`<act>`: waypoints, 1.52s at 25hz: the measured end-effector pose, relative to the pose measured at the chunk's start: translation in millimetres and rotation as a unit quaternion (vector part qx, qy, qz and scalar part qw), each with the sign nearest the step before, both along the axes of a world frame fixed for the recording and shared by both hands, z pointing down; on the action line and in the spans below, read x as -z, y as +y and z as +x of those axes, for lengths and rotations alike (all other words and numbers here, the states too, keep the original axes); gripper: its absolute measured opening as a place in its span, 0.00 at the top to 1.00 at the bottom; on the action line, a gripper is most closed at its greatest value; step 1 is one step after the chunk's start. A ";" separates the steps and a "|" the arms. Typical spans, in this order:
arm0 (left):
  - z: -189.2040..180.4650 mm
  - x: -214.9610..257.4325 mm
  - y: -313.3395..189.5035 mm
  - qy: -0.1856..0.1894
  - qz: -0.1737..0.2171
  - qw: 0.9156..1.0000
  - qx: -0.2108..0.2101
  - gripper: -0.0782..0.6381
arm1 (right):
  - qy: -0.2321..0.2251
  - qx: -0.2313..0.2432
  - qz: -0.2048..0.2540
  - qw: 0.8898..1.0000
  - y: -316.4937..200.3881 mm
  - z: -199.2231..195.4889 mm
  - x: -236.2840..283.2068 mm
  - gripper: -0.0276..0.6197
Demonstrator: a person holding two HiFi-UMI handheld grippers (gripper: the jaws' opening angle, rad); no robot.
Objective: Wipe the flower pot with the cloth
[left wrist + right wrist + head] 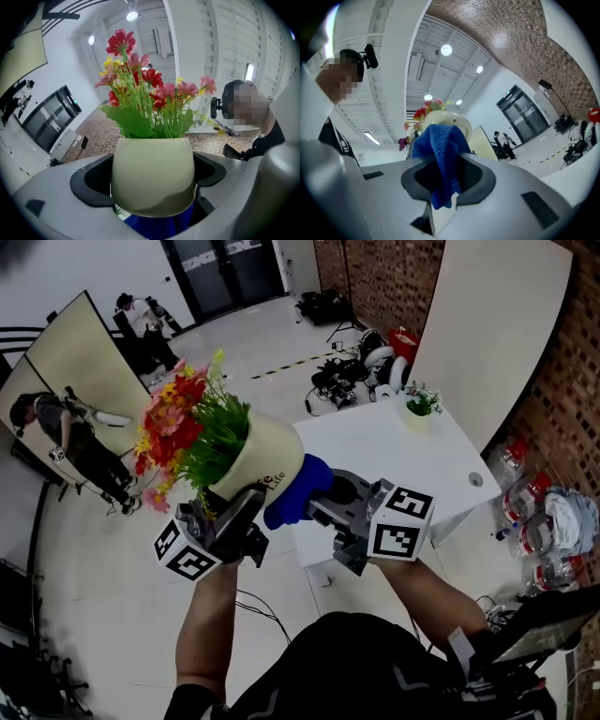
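Above floor beside white table: left gripper clamps tilted flower pot aloft; right gripper pinches blue cloth against pot's lower wall. Advice: press cloth flat, sweep around wall, steady pot grip.

Two grippers: left gripper and right gripper, with two marker cubes, one apiece. One cream flower pot full of red and yellow flowers. One blue cloth. One white table, bearing one small potted plant and one small round disc. Two people in the background: one person nearer, a second person farther. Several plastic bottles, too crowded to count.
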State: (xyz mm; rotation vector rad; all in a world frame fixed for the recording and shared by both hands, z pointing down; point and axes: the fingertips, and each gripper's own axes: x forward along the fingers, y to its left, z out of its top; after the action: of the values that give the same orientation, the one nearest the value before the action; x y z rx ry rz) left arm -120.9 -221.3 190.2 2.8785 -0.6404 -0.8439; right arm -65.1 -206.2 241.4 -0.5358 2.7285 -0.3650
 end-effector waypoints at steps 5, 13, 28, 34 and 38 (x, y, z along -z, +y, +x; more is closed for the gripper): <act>-9.3 -11.7 -13.9 0.002 -0.010 1.000 0.007 0.17 | -0.007 0.007 0.016 1.000 22.7 13.8 4.9 0.86; 3.5 -10.4 7.8 0.001 0.005 0.999 -0.033 0.17 | -0.019 -0.048 -0.001 0.999 -1.9 47.9 1.7 0.86; 16.6 -22.6 55.4 0.000 -0.001 0.996 -0.086 0.17 | 0.007 -0.041 -0.037 0.998 -41.3 27.4 -30.5 0.86; 7.2 -20.9 35.2 -0.026 -0.008 0.999 -0.040 0.17 | -0.006 -0.019 -0.032 0.999 -34.5 22.8 -13.8 0.86; 4.5 -28.2 25.3 -0.039 -0.011 0.999 -0.011 0.17 | -0.007 -0.005 -0.020 1.000 -13.9 29.0 -9.8 0.86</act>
State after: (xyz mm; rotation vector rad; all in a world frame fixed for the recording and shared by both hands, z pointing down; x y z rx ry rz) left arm -116.4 -196.0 218.4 2.9068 -0.6195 -0.7198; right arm -36.0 -220.1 251.2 -0.5535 2.7090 -0.4193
